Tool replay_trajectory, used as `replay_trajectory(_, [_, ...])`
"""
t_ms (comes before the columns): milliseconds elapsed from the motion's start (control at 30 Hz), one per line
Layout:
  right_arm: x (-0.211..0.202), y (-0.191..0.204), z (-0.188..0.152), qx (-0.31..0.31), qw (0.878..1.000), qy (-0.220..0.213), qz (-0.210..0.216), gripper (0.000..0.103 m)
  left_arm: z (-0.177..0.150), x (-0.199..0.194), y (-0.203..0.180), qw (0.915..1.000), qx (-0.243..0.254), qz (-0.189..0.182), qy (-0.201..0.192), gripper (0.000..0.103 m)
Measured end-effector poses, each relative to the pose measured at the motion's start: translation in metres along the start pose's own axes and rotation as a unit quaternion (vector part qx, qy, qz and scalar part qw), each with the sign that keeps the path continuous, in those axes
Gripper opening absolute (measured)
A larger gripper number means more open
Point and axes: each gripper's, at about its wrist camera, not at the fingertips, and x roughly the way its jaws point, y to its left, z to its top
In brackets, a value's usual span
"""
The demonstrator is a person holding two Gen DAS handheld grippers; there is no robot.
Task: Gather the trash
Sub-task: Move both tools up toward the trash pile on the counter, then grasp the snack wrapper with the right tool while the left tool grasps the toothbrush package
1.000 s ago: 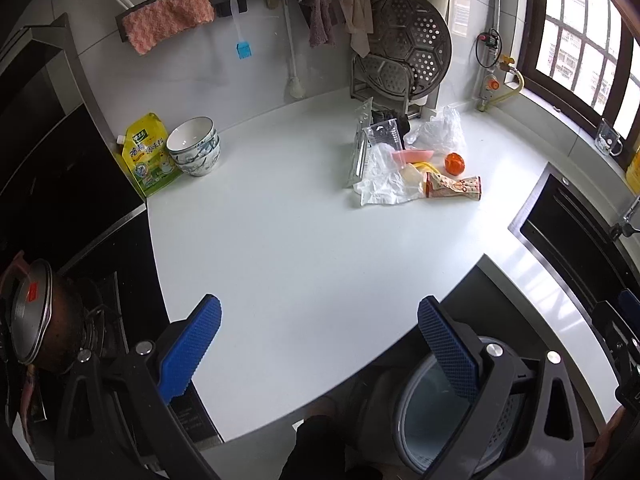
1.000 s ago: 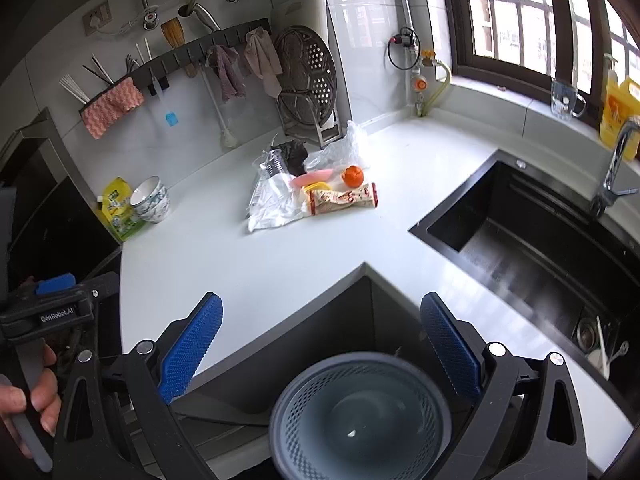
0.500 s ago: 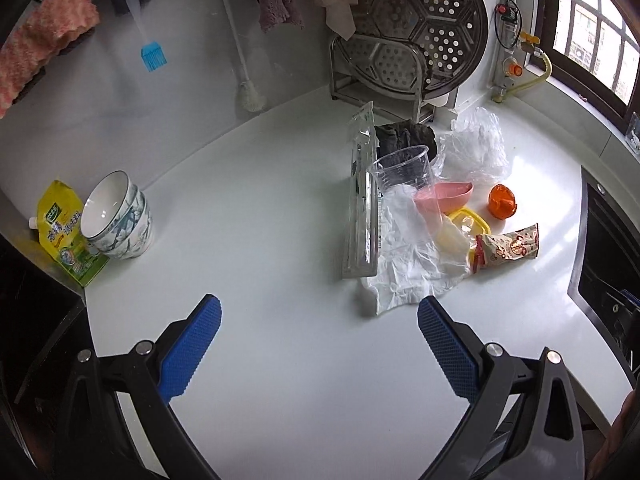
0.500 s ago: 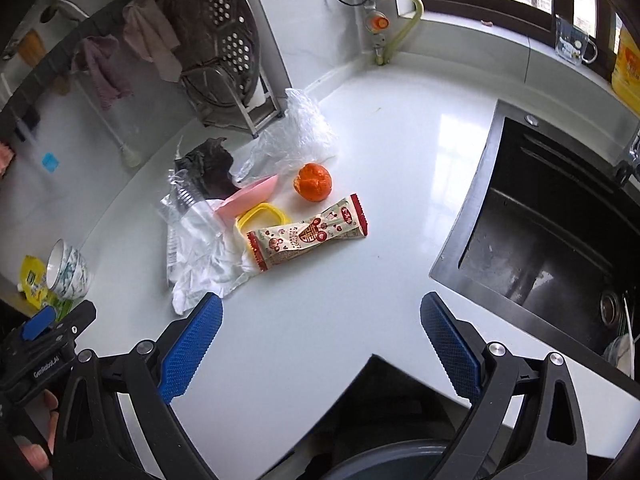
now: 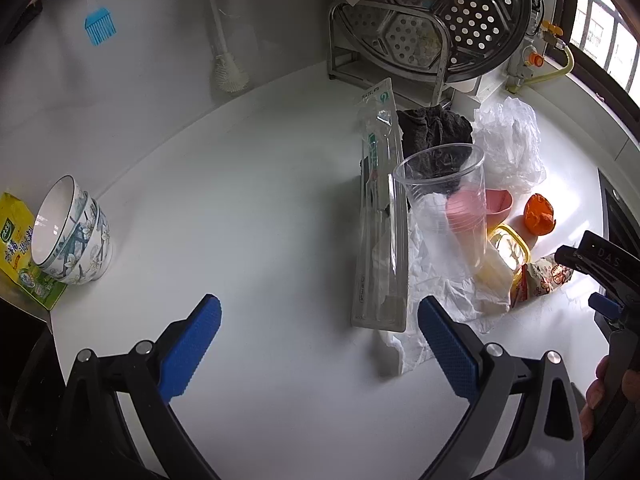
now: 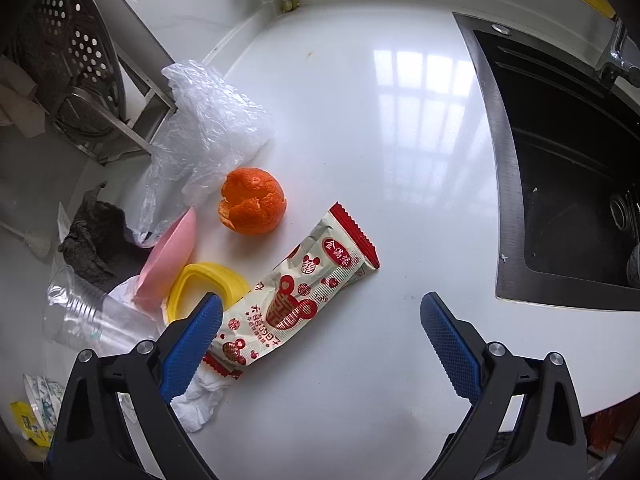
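Note:
A heap of trash lies on the white counter. In the left wrist view I see a clear toothbrush package, a clear plastic cup, crumpled white paper, a dark cloth and a thin plastic bag. My left gripper is open just short of the package. In the right wrist view a red-and-white snack wrapper, orange peel, a yellow ring and a pink dish lie ahead. My right gripper is open over the wrapper's near end.
Stacked patterned bowls and a yellow-green pouch sit at the left edge. A steel steamer rack stands by the back wall. A black sink opens to the right of the trash.
Both grippers have moved forward over the counter toward the trash heap, which now fills both views. The bin below the counter has left view. Both stay open.

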Motion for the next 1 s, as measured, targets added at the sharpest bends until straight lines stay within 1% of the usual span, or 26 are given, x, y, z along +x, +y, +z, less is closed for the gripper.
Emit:
replay_trajectory(133, [0.01,0.004,-0.001,-0.005,0.999,-0.007,-0.031,0.095,0.006,0.008,-0.001,1.0,-0.002,-0.006,-0.001,0.097])
replay_trajectory(200, [0.012,0.0,-0.002,-0.002,1.0,-0.009,-0.028,0.094,0.008,0.014,-0.002,1.0,-0.002,-0.009,0.0,0.097])
replay_trajectory(267, [0.013,-0.005,-0.002,0.001,1.0,-0.011,-0.024,0.092,0.009,0.021,-0.004,1.0,-0.001,-0.004,0.001,0.097])
replay_trajectory(300, [0.014,-0.007,-0.002,-0.002,1.0,-0.011,-0.027,0.086,0.01,0.024,-0.006,1.0,-0.001,-0.004,0.004,0.097])
replay_trajectory(333, [0.015,-0.009,-0.001,-0.008,0.999,-0.012,-0.032,0.075,0.011,0.027,-0.007,1.0,-0.002,-0.005,0.006,0.097])
replay_trajectory(367, [0.014,-0.009,0.0,-0.02,0.999,-0.016,-0.041,0.068,0.013,0.029,-0.008,0.9999,-0.004,-0.006,0.007,0.097])
replay_trajectory(400, [0.014,-0.01,0.002,-0.03,0.998,-0.017,-0.048,0.056,0.014,0.032,-0.009,0.9999,-0.005,-0.008,0.007,0.097])
replay_trajectory(433, [0.015,-0.013,0.005,-0.034,0.998,-0.015,-0.046,0.052,0.016,0.034,-0.011,0.9999,-0.004,-0.01,0.007,0.097])
replay_trajectory(567, [0.018,-0.017,0.006,-0.045,0.998,-0.016,-0.037,0.049,0.02,0.045,-0.021,0.9999,0.01,-0.008,0.009,0.097])
replay_trajectory(700, [0.018,-0.015,0.005,-0.054,0.998,-0.011,-0.028,0.049,0.021,0.058,-0.024,0.9998,0.017,-0.004,0.012,0.097])
replay_trajectory(767, [0.017,-0.017,0.003,-0.053,0.998,-0.003,-0.02,0.052,0.022,0.064,-0.019,0.9999,0.011,-0.001,0.013,0.097])
replay_trajectory(800, [0.014,-0.017,0.002,-0.054,0.998,0.001,-0.02,0.059,0.022,0.066,-0.016,0.9999,0.007,-0.002,0.014,0.097])
replay_trajectory(833, [0.01,-0.015,-0.003,-0.054,0.998,0.001,-0.022,0.062,0.022,0.068,-0.013,0.9999,0.003,-0.004,0.014,0.097])
replay_trajectory(1000, [-0.001,-0.018,-0.014,-0.063,0.998,0.001,-0.024,0.062,0.023,0.071,-0.001,0.9999,-0.01,0.002,0.012,0.097])
